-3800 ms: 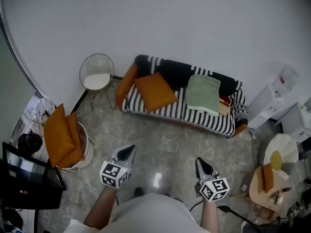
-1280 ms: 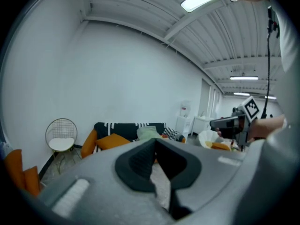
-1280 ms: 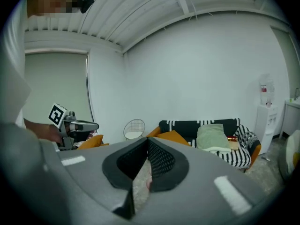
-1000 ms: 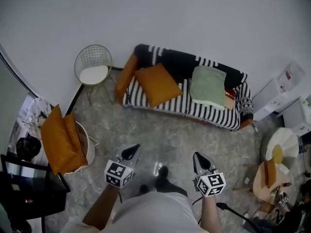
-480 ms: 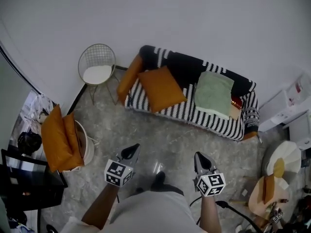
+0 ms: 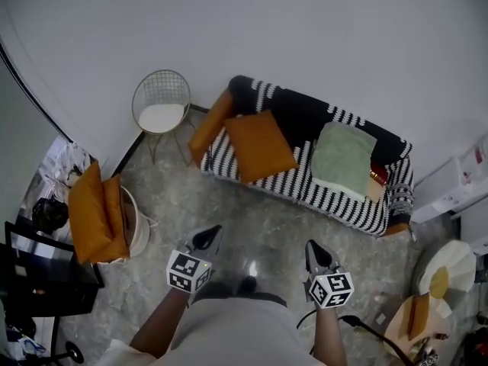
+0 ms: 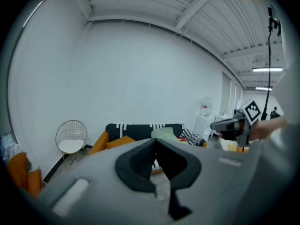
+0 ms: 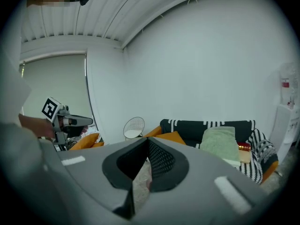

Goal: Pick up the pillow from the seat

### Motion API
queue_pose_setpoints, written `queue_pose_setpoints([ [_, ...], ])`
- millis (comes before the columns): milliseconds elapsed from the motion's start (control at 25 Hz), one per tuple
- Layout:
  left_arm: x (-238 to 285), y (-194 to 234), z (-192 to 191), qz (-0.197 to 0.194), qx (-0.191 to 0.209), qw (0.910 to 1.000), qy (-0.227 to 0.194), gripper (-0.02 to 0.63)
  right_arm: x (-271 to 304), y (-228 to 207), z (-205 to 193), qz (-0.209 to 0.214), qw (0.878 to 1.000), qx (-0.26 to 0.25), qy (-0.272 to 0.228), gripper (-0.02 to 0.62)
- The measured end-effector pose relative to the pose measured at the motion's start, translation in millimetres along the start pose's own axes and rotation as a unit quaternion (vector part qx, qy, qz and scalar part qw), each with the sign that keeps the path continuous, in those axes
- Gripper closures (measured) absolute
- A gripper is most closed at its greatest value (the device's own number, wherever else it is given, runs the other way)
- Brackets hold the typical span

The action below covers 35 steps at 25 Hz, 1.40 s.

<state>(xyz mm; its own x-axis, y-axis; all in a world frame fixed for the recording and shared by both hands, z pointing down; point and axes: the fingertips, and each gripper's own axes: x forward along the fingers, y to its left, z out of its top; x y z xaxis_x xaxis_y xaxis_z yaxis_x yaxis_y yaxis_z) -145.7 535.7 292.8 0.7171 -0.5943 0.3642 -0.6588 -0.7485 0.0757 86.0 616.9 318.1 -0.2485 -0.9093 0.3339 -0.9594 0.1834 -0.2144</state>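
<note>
Grey floor [image 6: 252, 204] lying open between sofa [image 6: 335, 197] and left gripper [image 6: 207, 238] and right gripper [image 6: 314, 252], both with jaws pressed together and empty; orange pillow [image 6: 259, 145] and green pillow [image 6: 343, 158] untouched on seat, well apart from either; approach, grasp and lift seemingly all yet to do.

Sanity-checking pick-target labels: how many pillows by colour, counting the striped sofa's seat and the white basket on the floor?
Orange square fabric pillows: 3 (one on the black-and-white striped sofa, two in the white basket)
Pale green fabric pillow: 1, on the same sofa
Total: 4
</note>
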Motion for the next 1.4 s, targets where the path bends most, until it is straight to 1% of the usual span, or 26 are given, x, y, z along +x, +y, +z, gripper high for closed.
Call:
queue_pose_setpoints([
  [240,9.3,1.5,-0.2,0.005,0.001,1.0,0.006,0.606,5.2,-12.0,5.4,0.001,1.0,0.004,-0.005,0.591],
  [400,19.1,6.4,2.8,0.005,-0.001,1.0,0.008,0.606,14.1,-19.0,2.1,0.001,1.0,0.007,0.005,0.591],
  [600,37.2,25.1,0.5,-0.002,-0.01,0.9999,0.011,0.606,38.2,-21.0,7.7,-0.002,1.0,0.001,0.013,0.591],
  [760,60.8,42.9,8.5,-0.014,-0.011,0.9998,0.012,0.606,62.2,-28.5,17.8,-0.012,1.0,0.001,0.017,0.591],
  [1000,96.8,87.9,28.9,-0.028,-0.006,0.9995,0.011,0.606,113.7,-34.0,38.1,-0.025,0.999,0.005,0.019,0.591],
  [1400,155.8,180.7,55.2,-0.054,-0.004,0.9983,0.021,0.606,208.8,-34.1,72.3,-0.049,0.998,0.015,0.027,0.591],
])
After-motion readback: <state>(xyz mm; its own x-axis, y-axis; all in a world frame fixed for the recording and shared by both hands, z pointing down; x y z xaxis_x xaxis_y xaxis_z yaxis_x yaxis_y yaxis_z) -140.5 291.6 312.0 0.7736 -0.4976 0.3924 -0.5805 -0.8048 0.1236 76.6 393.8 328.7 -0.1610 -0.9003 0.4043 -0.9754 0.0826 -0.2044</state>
